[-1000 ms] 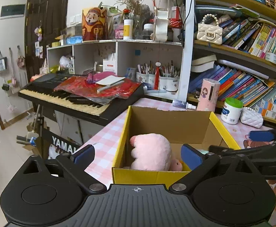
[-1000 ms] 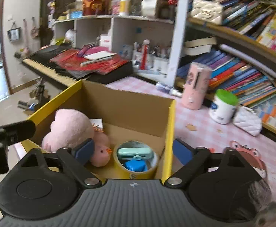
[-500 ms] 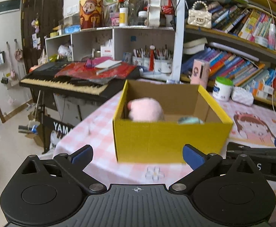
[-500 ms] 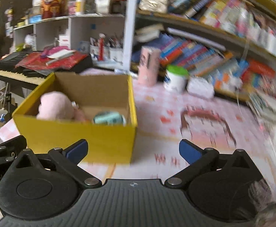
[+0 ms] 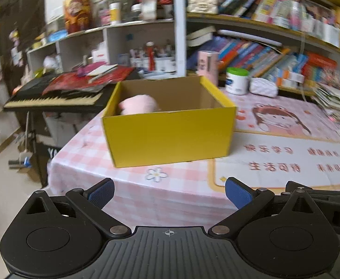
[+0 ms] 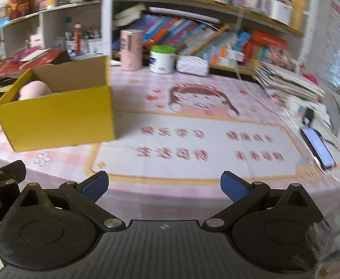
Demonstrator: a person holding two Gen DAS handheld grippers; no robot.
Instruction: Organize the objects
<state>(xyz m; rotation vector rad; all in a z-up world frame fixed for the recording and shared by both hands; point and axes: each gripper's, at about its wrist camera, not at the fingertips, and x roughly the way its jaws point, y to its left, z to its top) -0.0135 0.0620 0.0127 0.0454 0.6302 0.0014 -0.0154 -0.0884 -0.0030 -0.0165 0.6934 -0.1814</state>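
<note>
A yellow cardboard box (image 5: 170, 137) stands on the pink checked tablecloth (image 5: 90, 153) near its left end. A pink plush toy (image 5: 138, 104) lies inside, partly hidden by the box wall. The box also shows in the right wrist view (image 6: 58, 118), with the plush (image 6: 35, 89) just above its rim. My left gripper (image 5: 168, 191) is open and empty, held back from the table's front edge. My right gripper (image 6: 164, 186) is open and empty, also back from the front edge, to the right of the box.
A phone (image 6: 317, 146) lies at the table's right edge beside a stack of papers (image 6: 288, 83). A pink tube (image 6: 131, 50), a green-lidded jar (image 6: 162, 59) and a white pouch (image 6: 192, 65) stand at the back. A keyboard piano (image 5: 53, 97) is left of the table.
Both grippers have pulled back and away from the box, from above it to beyond the table's front edge. The right view has swung right across the table. Both stay open.
</note>
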